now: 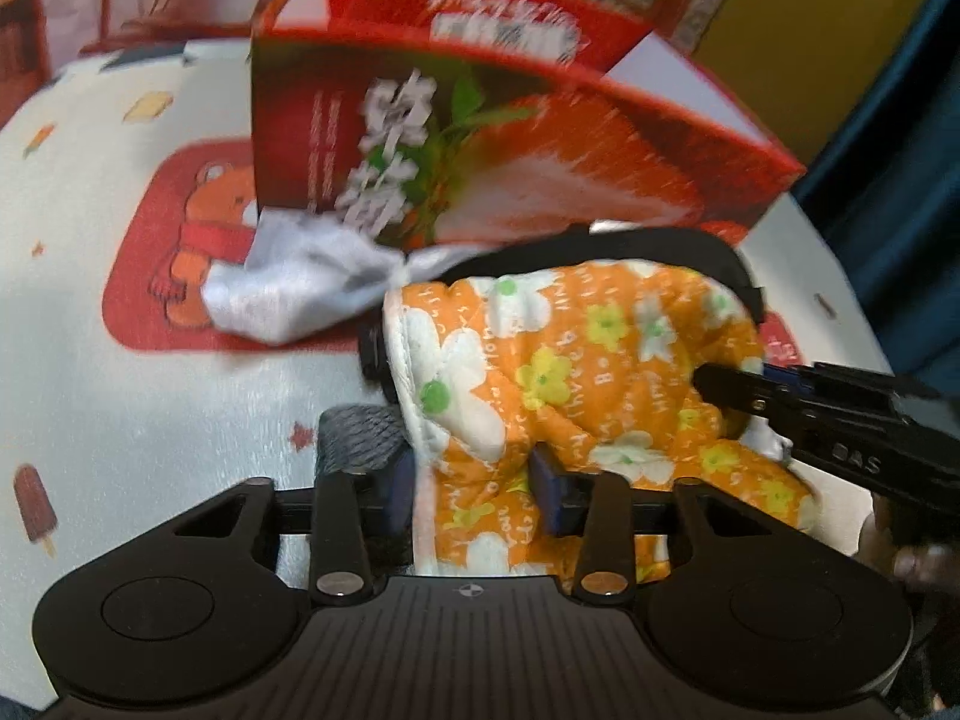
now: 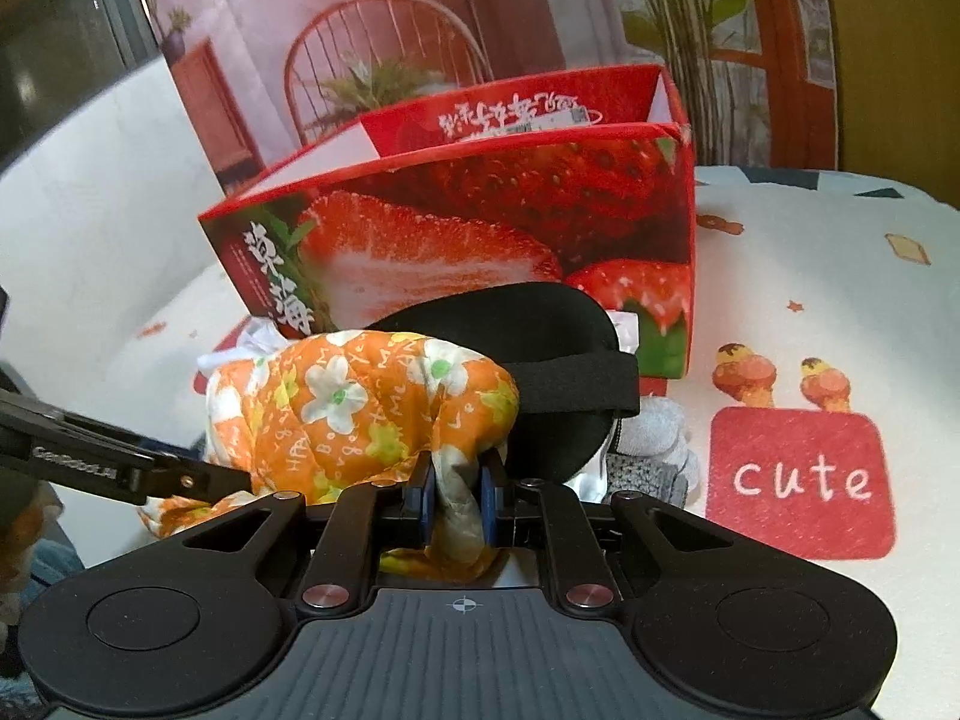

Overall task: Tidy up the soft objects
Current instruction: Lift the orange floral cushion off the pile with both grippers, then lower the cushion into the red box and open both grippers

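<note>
The tabletop (image 2: 810, 276) carries a white cloth printed with bears, ice creams and a red "cute" patch (image 2: 798, 480). On it stands your biggest item: the open red strawberry box (image 2: 480, 222), toward the far edge in both wrist views, top open, white inside.

Right against the box's near face lies a black padded pouch with a strap (image 2: 540, 354), partly hidden by the fabric in front of it.

In front of the pouch, nearest you, is the orange flowered cloth (image 2: 372, 408), bunched up in a mound. Both of your tools are on it:
- Your right gripper (image 2: 457, 501): fingers clamped on a twisted fold of the orange cloth, blue pads pressed on either side.
- Your left gripper (image 1: 474, 480): fingers on either side of the cloth's lower edge. The gap between them is wider and the frame is motion-blurred, so it looks like a grip, but I can't confirm it.

A white rag (image 1: 300, 288) lies crumpled at the box's near-left corner in the left wrist view, touching the orange cloth's edge.

A grey knitted piece (image 2: 654, 426) sits just right of the pouch, below the box's right corner; what it is, I can't tell.
</note>
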`<state>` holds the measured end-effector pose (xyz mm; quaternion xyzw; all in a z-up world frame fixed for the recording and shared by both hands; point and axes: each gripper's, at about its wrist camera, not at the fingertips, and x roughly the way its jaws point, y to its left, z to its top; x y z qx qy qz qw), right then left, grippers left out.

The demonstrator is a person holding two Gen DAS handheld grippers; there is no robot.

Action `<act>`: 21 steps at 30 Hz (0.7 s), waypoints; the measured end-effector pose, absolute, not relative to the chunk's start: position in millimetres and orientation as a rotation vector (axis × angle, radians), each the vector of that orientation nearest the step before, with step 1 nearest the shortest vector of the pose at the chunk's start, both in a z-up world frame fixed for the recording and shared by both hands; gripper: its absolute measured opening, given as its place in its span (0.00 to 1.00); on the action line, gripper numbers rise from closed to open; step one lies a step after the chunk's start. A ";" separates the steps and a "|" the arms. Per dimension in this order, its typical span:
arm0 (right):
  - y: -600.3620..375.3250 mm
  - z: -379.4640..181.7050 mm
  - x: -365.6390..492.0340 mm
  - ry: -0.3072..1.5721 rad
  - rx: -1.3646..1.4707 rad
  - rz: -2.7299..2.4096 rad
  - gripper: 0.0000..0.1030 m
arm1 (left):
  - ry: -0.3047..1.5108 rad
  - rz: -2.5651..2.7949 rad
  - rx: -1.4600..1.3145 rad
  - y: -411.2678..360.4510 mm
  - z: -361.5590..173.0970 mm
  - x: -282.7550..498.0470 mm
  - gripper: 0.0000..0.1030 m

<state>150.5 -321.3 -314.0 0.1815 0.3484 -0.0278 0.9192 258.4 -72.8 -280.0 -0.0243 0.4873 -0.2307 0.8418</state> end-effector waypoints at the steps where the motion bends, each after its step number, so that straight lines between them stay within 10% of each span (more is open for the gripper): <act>1: -319.6 -309.4 153.8 0.737 0.357 -0.062 0.13 | 1.013 -0.501 -0.059 -70.0 -275.4 256.0 0.30; 21: -326.6 -181.4 175.1 0.546 0.268 -0.062 0.12 | 0.632 -0.524 -0.123 -52.5 -172.5 264.2 0.24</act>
